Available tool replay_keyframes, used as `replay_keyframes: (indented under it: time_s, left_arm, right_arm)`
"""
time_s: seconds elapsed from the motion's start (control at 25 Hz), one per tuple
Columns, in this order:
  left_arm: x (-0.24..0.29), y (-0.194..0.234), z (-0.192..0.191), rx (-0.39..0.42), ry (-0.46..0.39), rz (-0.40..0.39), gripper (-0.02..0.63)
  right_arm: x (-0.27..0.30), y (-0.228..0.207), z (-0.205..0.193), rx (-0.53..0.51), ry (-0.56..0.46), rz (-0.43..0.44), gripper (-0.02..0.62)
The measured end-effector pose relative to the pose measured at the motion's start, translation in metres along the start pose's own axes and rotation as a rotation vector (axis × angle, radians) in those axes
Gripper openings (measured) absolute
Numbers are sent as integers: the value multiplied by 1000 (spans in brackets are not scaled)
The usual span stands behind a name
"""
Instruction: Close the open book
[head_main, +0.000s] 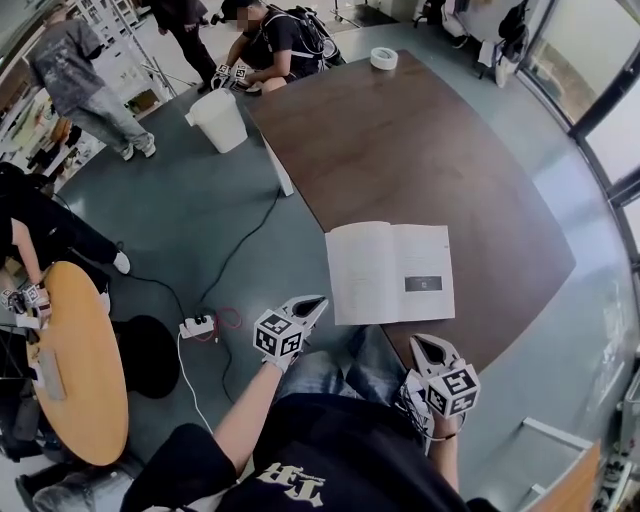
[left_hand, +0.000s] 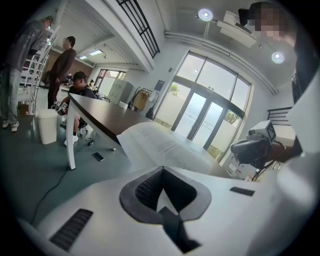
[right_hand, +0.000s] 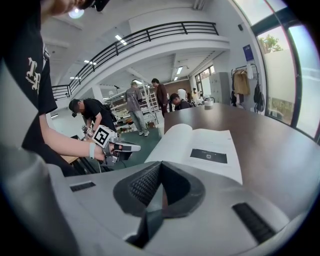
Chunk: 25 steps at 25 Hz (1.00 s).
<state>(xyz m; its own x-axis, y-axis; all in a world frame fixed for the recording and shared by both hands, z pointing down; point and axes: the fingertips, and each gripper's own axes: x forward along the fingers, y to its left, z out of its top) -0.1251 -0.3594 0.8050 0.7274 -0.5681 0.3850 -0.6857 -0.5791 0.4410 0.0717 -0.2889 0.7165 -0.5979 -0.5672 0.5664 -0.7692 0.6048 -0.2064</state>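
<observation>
Nearest, the left gripper (head_main: 317, 301) and right gripper (head_main: 419, 343), white plastic with ribbed dark pads, both have their jaws pressed together on nothing. At their 12 o'clock the open book (head_main: 390, 272) lies flat, matte white pages up, on the smooth dark-brown table (head_main: 430, 150). At 10 o'clock a white bucket (head_main: 220, 120) stands on the floor, its contents unseen.

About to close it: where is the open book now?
In the head view the open book lies flat at the near left edge of the dark table, just beyond the left gripper and right gripper.
</observation>
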Motion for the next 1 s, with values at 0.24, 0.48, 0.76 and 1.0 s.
replay_keyframes:
  time_s: [0.24,0.48,0.76,1.0]
  left_arm:
    - [30,33,-37,-4,64,15,6]
    - [54,49,-66,13,122,12,6]
    - [72,42,-78,8,119,-25,6]
    - [57,32,-65,-11,92,-31,6]
  right_arm:
    - [5,-9,-10,-12,29,0,-12]
    - [-1,-25,-20,-18,48,-25,-12]
    - [-9,-29,-29,-30,78,-24,-12]
    - [-24,-29,-24,-42,87,-36,-12]
